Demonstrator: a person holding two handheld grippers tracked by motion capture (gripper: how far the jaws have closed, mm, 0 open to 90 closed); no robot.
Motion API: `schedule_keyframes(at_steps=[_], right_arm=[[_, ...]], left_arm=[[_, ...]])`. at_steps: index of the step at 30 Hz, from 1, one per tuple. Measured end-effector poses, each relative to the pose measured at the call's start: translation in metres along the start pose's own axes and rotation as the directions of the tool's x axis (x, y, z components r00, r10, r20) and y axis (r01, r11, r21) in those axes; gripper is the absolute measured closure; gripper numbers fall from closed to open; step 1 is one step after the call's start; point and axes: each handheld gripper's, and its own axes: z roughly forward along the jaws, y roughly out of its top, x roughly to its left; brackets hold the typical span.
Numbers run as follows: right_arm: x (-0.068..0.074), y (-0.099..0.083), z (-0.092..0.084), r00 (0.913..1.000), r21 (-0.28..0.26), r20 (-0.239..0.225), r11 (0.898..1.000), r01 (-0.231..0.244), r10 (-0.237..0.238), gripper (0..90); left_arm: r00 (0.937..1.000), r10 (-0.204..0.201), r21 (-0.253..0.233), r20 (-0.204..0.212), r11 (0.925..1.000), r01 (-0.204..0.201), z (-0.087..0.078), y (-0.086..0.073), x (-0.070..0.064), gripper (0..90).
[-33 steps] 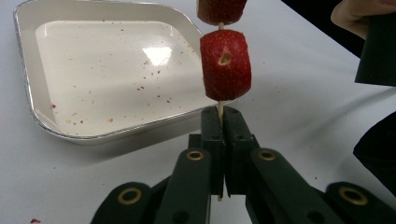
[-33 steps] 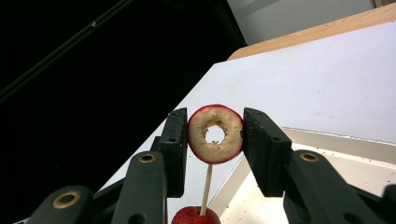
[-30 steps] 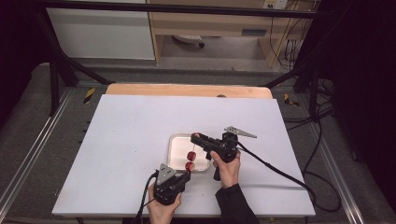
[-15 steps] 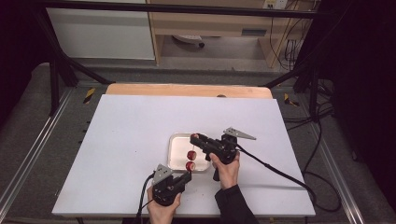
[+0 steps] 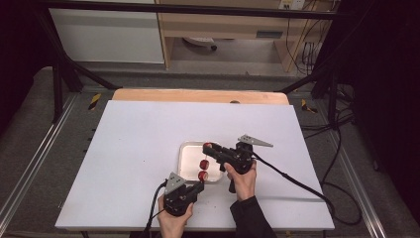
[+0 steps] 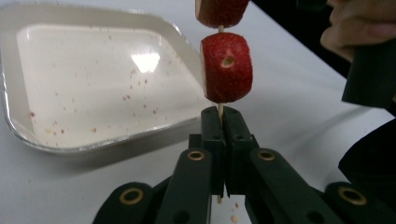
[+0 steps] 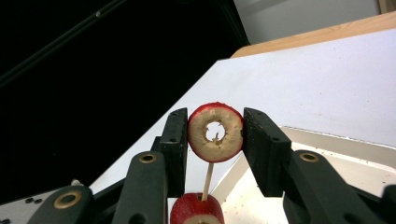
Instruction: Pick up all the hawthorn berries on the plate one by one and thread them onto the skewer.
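Your left gripper (image 6: 223, 140) jaws are clenched on the skewer (image 6: 219, 111), which rises over the tray (image 5: 184, 148) on the table (image 5: 129, 148). Your right gripper (image 7: 215, 135) jaws grasp the top fruit ring (image 7: 215, 132), probably centred on the stick. No readable writing.

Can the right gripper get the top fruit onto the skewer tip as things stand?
Probably yes: right gripper clamps the top fruit with the skewer tip at its hole, nothing between.
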Motion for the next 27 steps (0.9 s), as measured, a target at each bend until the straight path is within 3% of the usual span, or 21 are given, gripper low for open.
schedule_keyframes(at_steps=[6, 8, 15, 20, 23, 24, 27], right_arm=[[0.000, -0.003, 0.001, 1.0000, 0.015, 0.000, 1.000, -0.003, 0.003, 62.5], [-0.001, -0.007, 0.004, 0.9996, 0.053, -0.017, 0.998, -0.020, 0.021, 62.4], [0.000, -0.009, 0.004, 1.0000, 0.058, -0.008, 0.998, -0.002, 0.002, 60.9], [0.001, -0.003, -0.002, 0.9988, 0.047, 0.023, 0.998, 0.042, -0.043, 40.9], [0.000, 0.000, -0.007, 0.9941, 0.076, 0.061, 0.993, 0.085, -0.089, 26.5], [0.000, 0.000, -0.007, 0.9941, 0.076, 0.061, 0.993, 0.085, -0.089, 26.5], [-0.004, 0.002, -0.013, 0.9807, 0.154, 0.097, 0.976, 0.154, -0.170, 15.4]], left_arm=[[0.9998, 0.013, 0.005, -0.013, 0.9999, -0.013, 0.001, 0.002, 0.003, 88.8], [0.9996, 0.018, 0.010, -0.024, 0.9998, -0.018, 0.001, 0.006, 0.002, 88.8], [0.9992, 0.024, 0.018, -0.032, 0.9996, -0.024, 0.001, 0.005, 0.005, 88.7], [0.9983, 0.035, 0.025, -0.047, 0.9991, -0.034, -0.002, 0.006, 0.009, 88.7], [0.9967, 0.057, 0.033, -0.057, 0.9980, -0.055, -0.004, 0.006, 0.011, 88.6], [0.9967, 0.057, 0.033, -0.057, 0.9980, -0.055, -0.004, 0.006, 0.011, 88.6], [0.9945, 0.081, 0.050, -0.067, 0.9957, -0.078, -0.006, 0.007, 0.014, 88.6]])
